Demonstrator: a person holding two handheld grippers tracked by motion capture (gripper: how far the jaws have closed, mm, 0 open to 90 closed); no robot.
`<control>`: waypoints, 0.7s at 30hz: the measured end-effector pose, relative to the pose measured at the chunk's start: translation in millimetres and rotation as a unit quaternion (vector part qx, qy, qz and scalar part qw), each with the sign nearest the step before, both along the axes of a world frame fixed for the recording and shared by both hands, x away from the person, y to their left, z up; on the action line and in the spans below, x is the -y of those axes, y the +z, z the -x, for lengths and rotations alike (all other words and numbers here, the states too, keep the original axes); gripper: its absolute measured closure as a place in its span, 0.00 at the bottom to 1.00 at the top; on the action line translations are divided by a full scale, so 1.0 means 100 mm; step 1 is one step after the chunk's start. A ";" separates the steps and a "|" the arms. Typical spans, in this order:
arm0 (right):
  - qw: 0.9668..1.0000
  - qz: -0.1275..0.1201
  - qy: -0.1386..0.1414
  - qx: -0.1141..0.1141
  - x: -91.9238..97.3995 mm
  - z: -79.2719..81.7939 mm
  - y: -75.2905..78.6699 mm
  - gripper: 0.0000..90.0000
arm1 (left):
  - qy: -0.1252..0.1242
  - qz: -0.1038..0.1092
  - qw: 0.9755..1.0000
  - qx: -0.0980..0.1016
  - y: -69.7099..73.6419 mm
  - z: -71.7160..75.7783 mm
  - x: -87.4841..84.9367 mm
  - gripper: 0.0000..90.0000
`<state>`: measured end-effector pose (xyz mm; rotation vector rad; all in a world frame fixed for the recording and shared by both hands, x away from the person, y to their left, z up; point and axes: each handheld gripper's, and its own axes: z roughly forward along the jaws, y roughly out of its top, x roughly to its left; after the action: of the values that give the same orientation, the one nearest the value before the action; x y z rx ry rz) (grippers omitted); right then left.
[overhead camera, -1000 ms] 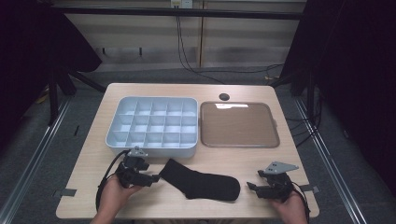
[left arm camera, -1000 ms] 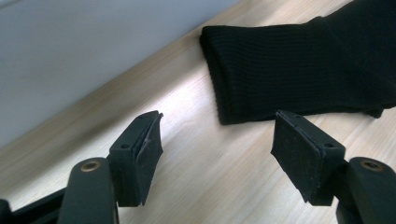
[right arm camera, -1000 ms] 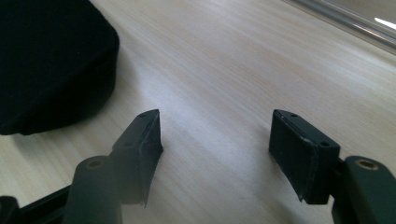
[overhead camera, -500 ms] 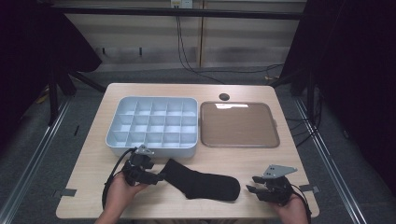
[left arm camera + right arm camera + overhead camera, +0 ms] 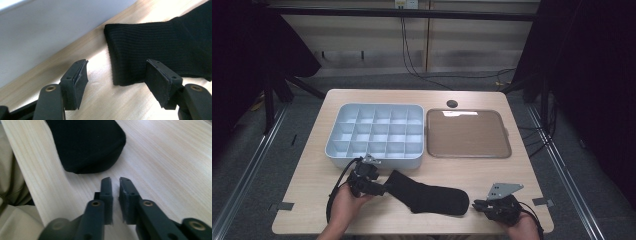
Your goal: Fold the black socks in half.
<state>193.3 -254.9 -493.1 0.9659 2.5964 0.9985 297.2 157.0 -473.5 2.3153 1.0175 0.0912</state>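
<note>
Left gripper (image 5: 116,82) spread wide at sock (image 5: 429,196) cuff, lower centre, ready to pinch; right gripper (image 5: 115,192) just closing, nearly clenched on nothing, short of the toe

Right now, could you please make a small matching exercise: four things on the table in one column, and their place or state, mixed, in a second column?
Things:
1. black sock
2. compartment tray
3. left tongs
4. right tongs

Place or state:
a. jaws almost shut, nothing between them, just short of the sock's toe
b. lying flat near the table's front edge
c. jaws open at the sock's cuff
d. far left part of the table, compartments bare

Pairs: 1-b, 2-d, 3-c, 4-a
</note>
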 end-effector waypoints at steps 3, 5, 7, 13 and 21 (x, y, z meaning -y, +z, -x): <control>1.000 -0.009 0.006 -0.006 -0.01 0.00 -0.01 1.00 | 0.010 0.003 1.000 -0.008 -0.02 -0.02 -0.01 0.39; 1.000 -0.008 0.007 -0.008 -0.02 0.00 -0.01 1.00 | 0.014 0.007 1.000 -0.011 -0.03 -0.03 -0.02 0.42; 1.000 -0.010 0.008 -0.009 -0.04 0.01 -0.01 1.00 | 0.013 0.003 1.000 -0.008 -0.03 -0.04 -0.01 0.44; 1.000 -0.013 0.011 -0.009 -0.07 0.01 -0.01 1.00 | 0.003 -0.015 1.000 -0.014 -0.05 -0.05 0.04 0.55; 1.000 -0.010 0.017 -0.008 -0.13 0.01 -0.01 1.00 | -0.034 -0.040 0.999 -0.013 -0.05 -0.02 0.16 0.77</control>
<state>192.4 -241.8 -493.9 0.9416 2.6298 1.0314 299.4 141.3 -478.3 2.4275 0.9630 0.0762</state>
